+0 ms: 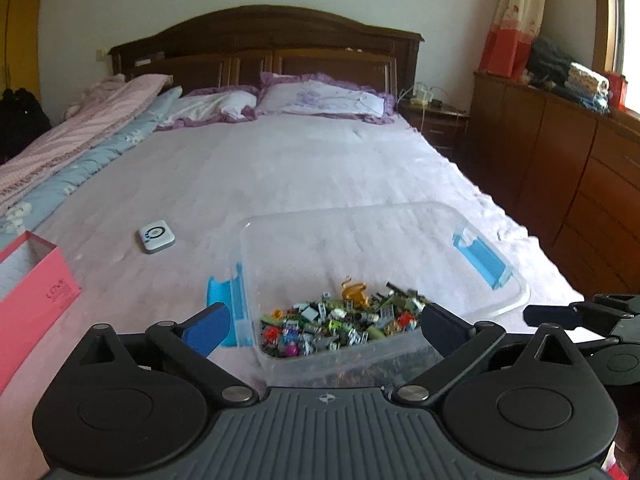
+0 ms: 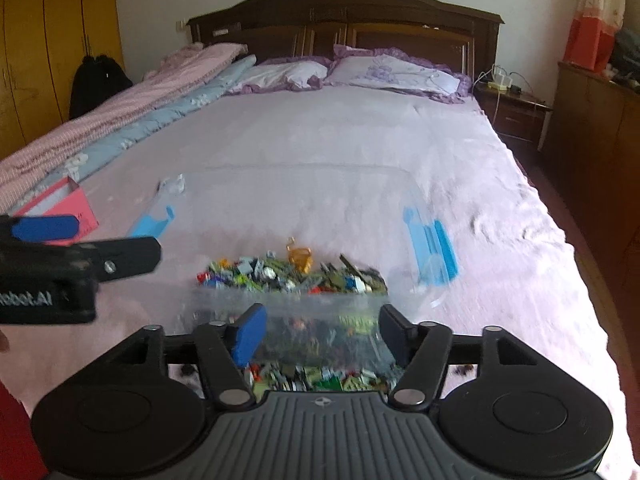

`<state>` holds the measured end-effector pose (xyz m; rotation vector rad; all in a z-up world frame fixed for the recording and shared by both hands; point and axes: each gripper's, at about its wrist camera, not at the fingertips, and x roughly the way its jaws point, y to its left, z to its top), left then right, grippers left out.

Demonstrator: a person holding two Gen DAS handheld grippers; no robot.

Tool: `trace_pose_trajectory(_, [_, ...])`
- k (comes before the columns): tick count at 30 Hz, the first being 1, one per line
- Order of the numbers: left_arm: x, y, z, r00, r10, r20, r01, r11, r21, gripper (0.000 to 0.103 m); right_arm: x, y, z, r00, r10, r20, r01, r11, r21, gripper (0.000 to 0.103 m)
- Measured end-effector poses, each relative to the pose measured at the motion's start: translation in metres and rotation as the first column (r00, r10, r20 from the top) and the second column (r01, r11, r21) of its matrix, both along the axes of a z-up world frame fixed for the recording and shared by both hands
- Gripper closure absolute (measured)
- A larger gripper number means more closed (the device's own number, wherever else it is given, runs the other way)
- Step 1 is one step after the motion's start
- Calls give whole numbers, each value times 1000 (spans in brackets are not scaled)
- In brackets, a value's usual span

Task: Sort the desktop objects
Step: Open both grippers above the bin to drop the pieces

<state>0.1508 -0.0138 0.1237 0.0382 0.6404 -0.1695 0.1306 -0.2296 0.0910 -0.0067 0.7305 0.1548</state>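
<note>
Left gripper [image 1: 320,322], jaws spread wide and holding nothing, straddles the near wall of the clear bin [image 1: 500,304], whose small toy bricks [image 1: 340,322] are heaped at six o'clock inside it. Right gripper [image 2: 320,334] at three o'clock is likewise open and empty. Judging by the loose pink box [image 1: 36,276] at nine o'clock, pick one item at a time and keep the bin level.
</note>
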Motion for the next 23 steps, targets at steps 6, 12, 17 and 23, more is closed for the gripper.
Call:
trace_pose_trajectory(6, [-15, 0, -2, 999, 33, -23, -32, 999, 38, 0, -20, 7, -6, 1000, -3, -27, 3, 1000, -12, 32])
trace_pose_trajectory(12, [-29, 4, 0, 999, 39, -28, -38, 999, 28, 0, -38, 15, 1, 1000, 11, -15, -11, 1000, -12, 27])
trace_pose_trajectory(17, [-39, 2, 4, 1000, 24, -17, -23, 999, 47, 0, -49, 21, 7, 1000, 14, -12, -14, 1000, -13, 27])
trace_pose_trajectory(23, [-47, 4, 13, 999, 42, -10, -42, 999, 22, 0, -64, 23, 10, 1000, 1, -12, -2, 1000, -5, 26])
